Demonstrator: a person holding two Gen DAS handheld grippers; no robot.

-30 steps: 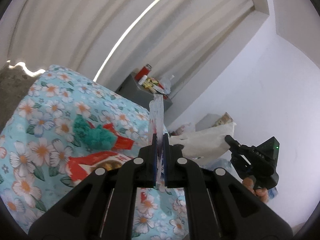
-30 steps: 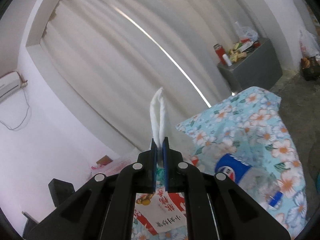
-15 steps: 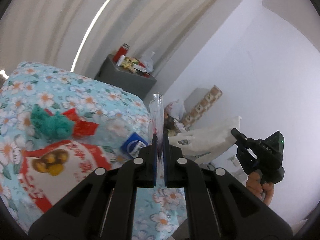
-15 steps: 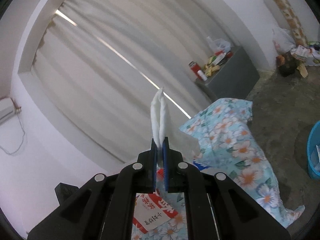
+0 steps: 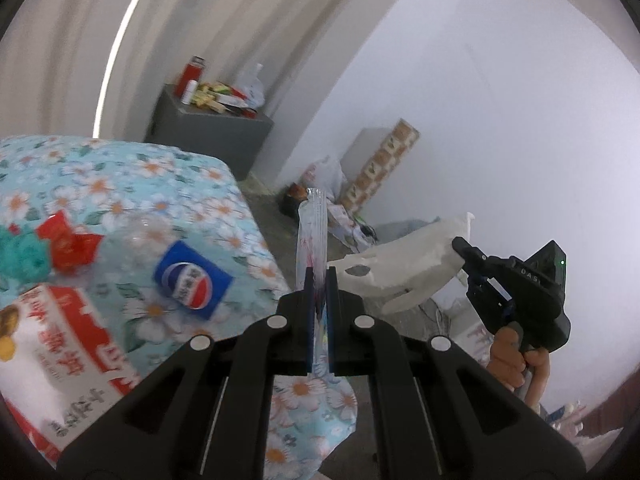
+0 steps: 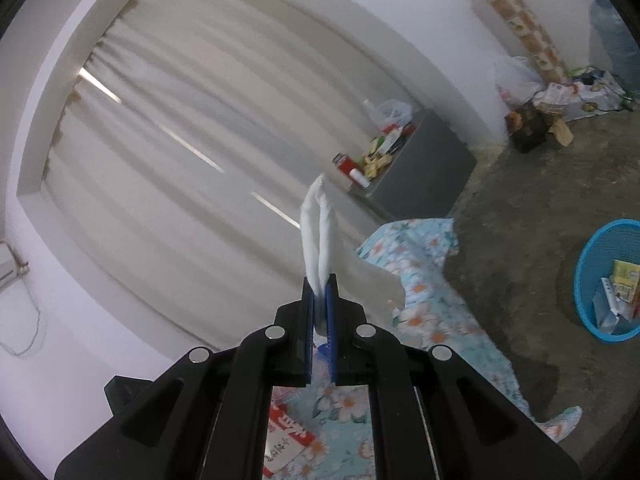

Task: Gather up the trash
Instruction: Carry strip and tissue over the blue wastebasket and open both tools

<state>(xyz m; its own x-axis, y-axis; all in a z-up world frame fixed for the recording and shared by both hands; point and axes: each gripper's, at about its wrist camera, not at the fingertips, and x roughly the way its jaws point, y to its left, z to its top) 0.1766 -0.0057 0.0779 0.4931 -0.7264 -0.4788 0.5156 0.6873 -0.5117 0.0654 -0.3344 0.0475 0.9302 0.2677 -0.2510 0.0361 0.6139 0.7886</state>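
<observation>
Mid-task, both hands loaded. Left tongs pinching clear plastic wrapper; right tongs pinching white tissue. We're off to side of table, floral cloth. Blue basket on floor holds a few scraps already, well apart from both tongs. Left on table: Pepsi bottle, red-white snack bag, red wrapper, teal wad. We judge drop-off next, then more pickups.
</observation>
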